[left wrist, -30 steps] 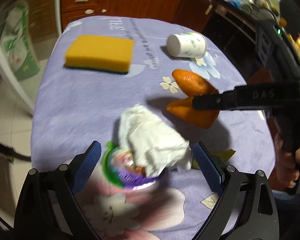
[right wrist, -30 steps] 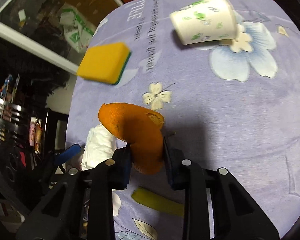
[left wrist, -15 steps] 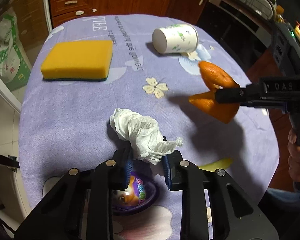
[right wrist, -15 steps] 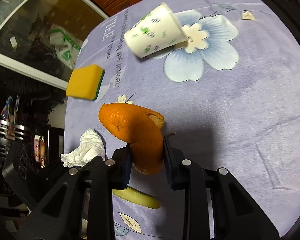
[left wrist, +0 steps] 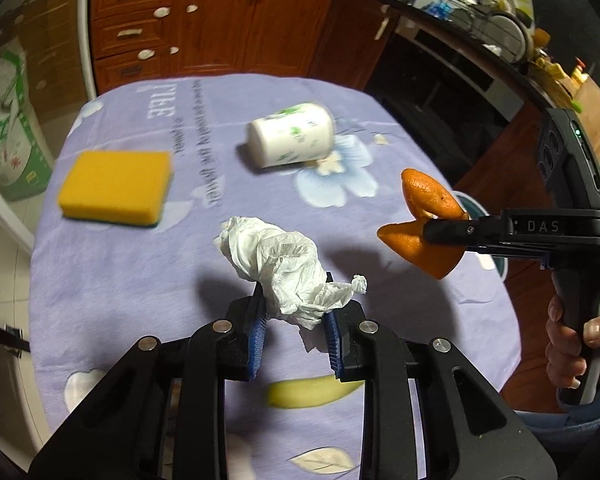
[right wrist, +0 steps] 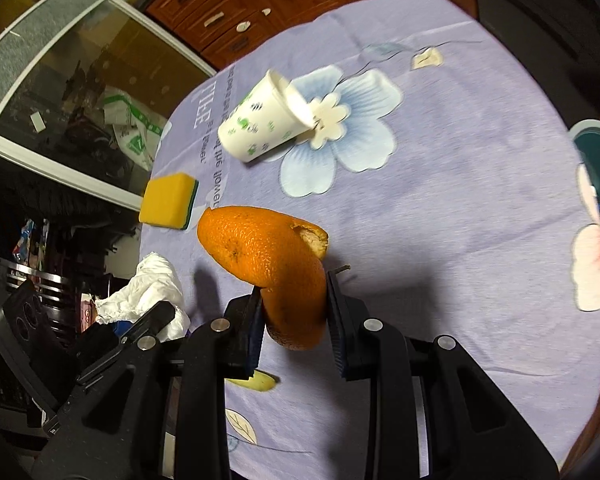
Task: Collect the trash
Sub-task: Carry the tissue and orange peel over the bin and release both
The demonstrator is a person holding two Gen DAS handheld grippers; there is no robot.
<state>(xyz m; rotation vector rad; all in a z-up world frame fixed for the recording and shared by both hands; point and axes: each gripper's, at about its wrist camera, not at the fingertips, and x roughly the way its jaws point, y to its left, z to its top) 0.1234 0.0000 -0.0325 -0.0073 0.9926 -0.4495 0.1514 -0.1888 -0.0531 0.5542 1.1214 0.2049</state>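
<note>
Non-task stuff I see: yellow sponge point(left wrist: 115, 187) with a green underside, flat on the lavender floral tablecloth point(left wrist: 112, 276), left-centre of my left view (upper left of the cloth in my right view point(right wrist: 169, 200)). Wooden cabinets point(left wrist: 204, 24) with pale handles run across the top of the frame. Dish rack point(left wrist: 496, 12) with plates sits on the dark counter, upper right. A green-and-white bag point(left wrist: 4, 128) stands on the floor at the far left edge. Sliding glass door point(right wrist: 60, 72) fills the upper left of my right view.
</note>
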